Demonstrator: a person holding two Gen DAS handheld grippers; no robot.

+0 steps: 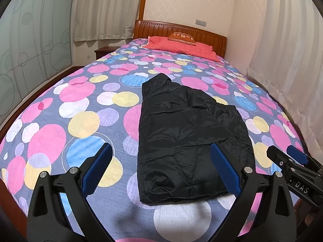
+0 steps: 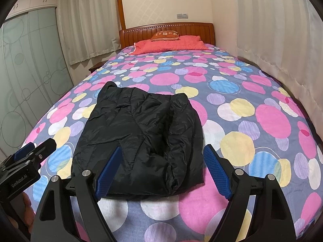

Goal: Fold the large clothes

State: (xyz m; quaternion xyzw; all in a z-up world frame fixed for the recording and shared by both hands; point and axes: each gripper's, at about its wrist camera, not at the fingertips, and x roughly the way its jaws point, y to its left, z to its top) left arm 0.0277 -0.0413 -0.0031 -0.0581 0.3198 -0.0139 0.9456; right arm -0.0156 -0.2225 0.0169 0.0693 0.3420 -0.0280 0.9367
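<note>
A folded black puffer jacket [image 1: 189, 139] lies on the circle-patterned bedspread [image 1: 80, 109] as the left claw [image 1: 161, 173] and right claw [image 2: 161, 173] hover above it, both spread wide and empty.

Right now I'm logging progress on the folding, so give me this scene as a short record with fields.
garment: black padded jacket, folded into a compact bundle
surface: bed with dotted bedspread
left gripper: open, holding nothing, above the jacket's near edge
right gripper: open, holding nothing, above the jacket's near edge
head of bed: red pillow with an orange cushion on it
contact: neither gripper appears to touch the jacket
</note>
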